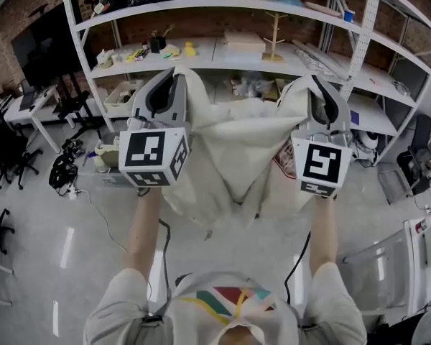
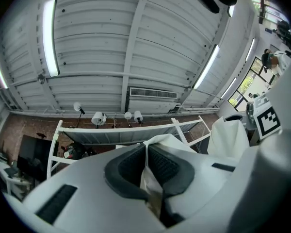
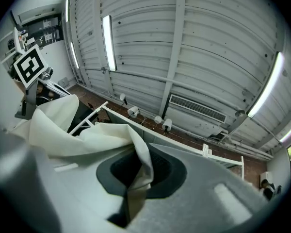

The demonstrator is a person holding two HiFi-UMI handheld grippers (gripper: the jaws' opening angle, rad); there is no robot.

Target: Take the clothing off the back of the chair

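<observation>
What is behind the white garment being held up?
A white shelving rack loaded with small items shows above and beside the garment; its lower part is covered.

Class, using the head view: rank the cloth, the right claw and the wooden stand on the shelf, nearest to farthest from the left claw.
1. The cloth: pinched in the left claw itself.
2. The right claw: to its right, gripping the cloth's other end.
3. The wooden stand: on the shelf behind, farthest.
</observation>
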